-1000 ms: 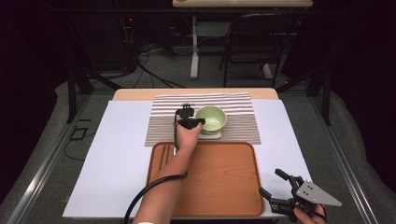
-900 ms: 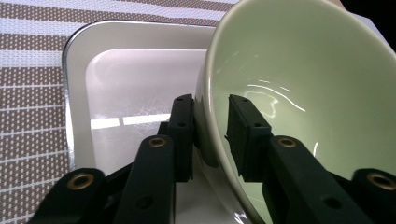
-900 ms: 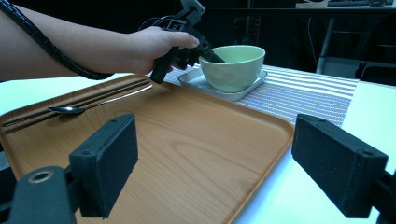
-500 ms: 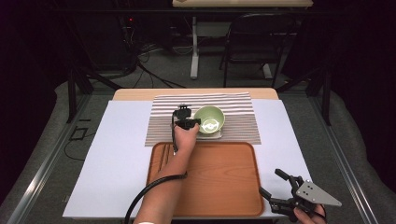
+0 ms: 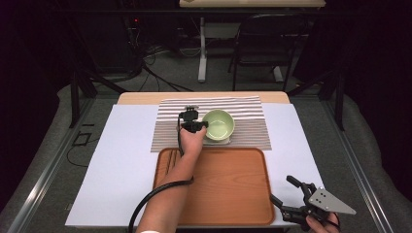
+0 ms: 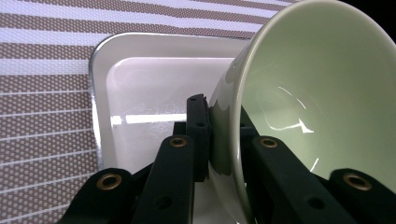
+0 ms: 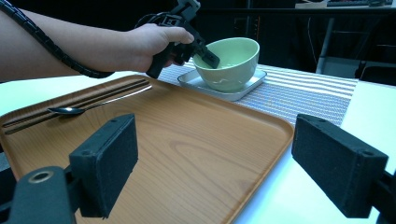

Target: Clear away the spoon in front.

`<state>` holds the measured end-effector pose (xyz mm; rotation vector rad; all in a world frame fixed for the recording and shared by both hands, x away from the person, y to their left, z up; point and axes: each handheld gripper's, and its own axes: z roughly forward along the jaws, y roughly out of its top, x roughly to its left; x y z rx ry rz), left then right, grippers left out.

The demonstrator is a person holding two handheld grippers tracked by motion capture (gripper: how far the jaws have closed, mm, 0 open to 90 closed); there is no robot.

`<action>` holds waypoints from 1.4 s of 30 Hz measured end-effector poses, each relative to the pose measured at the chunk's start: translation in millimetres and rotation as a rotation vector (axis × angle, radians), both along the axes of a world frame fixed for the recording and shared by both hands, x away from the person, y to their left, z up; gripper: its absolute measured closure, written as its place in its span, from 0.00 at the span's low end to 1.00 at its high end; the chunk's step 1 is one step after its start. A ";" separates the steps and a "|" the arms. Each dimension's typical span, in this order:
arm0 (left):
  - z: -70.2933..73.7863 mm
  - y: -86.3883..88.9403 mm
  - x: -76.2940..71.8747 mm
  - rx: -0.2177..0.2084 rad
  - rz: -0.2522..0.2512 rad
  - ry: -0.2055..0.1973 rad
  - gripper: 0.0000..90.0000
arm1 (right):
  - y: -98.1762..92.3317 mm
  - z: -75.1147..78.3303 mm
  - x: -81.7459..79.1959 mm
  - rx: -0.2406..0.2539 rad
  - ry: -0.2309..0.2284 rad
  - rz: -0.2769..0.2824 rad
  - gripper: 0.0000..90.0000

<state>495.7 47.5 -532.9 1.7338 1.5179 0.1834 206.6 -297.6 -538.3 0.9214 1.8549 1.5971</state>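
Left gripper is pinching the near-left rim of the pale green bowl; its jaws have just been closing, one pad outside the wall, one inside, per the left gripper view. The bowl sits tilted on a small white square plate, which rests on the brown-and-white striped placemat at the far middle of the table. From the right gripper view, the left hand comes in from the left and the bowl leans on the plate. Right gripper hangs at the near right corner, just off the tray edge, jaws spread wide with nothing between them. Surface: wooden tabletop, visible as a strip at the far edge, covered mostly by a large white sheet. Placemat lies on the sheet, far centre. An orange-brown wooden tray sits directly near of the placemat. A spoon and a pair of dark chopsticks lie along the tray's left side. Room: dark, grey carpet floor, metal rails flanking the table left and right, a black chair and a white desk leg beyond the far edge, cables on the floor at far left.
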 end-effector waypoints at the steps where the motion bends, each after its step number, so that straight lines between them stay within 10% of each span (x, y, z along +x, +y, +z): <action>1: 1.2 2.1 -0.2 -0.006 0.003 -0.004 0.93 | 0.0 0.0 0.1 0.000 0.000 0.000 0.16; 22: 30.1 29.1 -12.4 -0.052 -0.059 -0.047 0.93 | 0.5 -0.2 0.5 -0.001 0.001 -0.004 0.16; 42: 49.3 9.3 -29.3 -0.045 -0.153 -0.062 0.92 | 0.7 -0.2 0.0 -0.002 0.005 -0.003 0.16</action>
